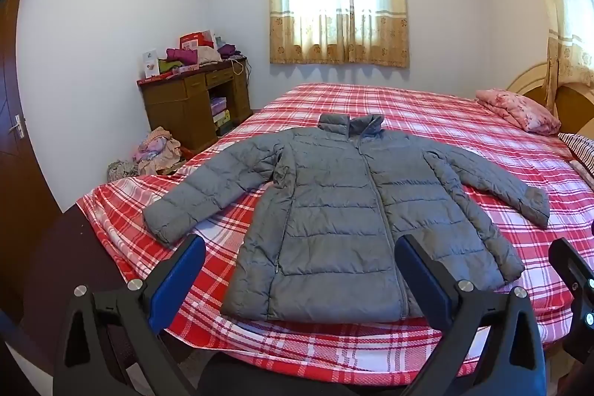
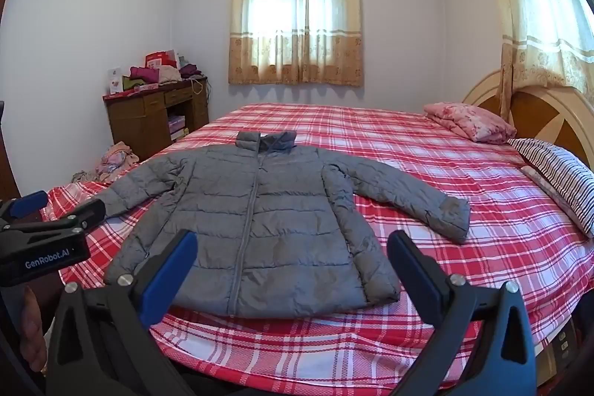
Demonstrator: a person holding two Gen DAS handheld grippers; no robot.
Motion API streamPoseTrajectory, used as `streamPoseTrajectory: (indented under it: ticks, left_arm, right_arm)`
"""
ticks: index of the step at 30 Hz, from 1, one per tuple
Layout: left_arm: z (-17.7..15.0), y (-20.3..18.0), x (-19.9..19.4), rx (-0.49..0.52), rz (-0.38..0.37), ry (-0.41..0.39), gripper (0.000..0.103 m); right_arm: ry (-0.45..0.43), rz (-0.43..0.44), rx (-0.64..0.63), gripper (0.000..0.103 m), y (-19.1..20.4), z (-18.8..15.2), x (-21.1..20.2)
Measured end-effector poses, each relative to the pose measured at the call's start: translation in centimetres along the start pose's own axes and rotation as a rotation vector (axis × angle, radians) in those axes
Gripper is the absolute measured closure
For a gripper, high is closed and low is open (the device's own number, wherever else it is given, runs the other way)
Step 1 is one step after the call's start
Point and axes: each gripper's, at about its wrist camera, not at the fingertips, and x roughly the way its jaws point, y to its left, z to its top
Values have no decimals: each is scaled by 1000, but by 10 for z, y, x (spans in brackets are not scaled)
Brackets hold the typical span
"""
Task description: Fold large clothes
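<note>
Left tool [image 1: 299, 270]: your blue-padded fingers [image 1: 177, 279] stand wide apart, holding nothing, poised just short of the jacket's hem. Right tool [image 2: 291, 266]: likewise spread and empty, also at the hem side of the jacket. Task item, one grey quilted puffer jacket [image 1: 345, 210]: lies front up and zipped on the red plaid bed [image 1: 427, 121], collar on the far side from you, both sleeves splayed outward, hem nearest the bed's edge. Nothing folded yet. Handling, by judgement: light, soft and springy; the smooth shell will likely slide between the pads, and trapped air will push folds back open, so pinch a full thickness of cloth. Suggested holds: the left cuff [image 1: 163, 221] and the right cuff [image 2: 451, 216], each drawn across the jacket's chest; afterwards the hem corners. Beyond the jacket: pink pillow [image 2: 469, 125] toward the headboard, cluttered wooden desk [image 1: 193, 106] off the left sleeve's side.
</note>
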Motion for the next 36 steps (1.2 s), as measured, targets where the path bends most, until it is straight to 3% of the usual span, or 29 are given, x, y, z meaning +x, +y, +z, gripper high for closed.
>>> streamPoseTrajectory:
  ticks: [36]
  left_arm:
    - [-3,6,4,-17,-5,6,1]
  right_arm:
    - [56,6,11,0,0,-7,13]
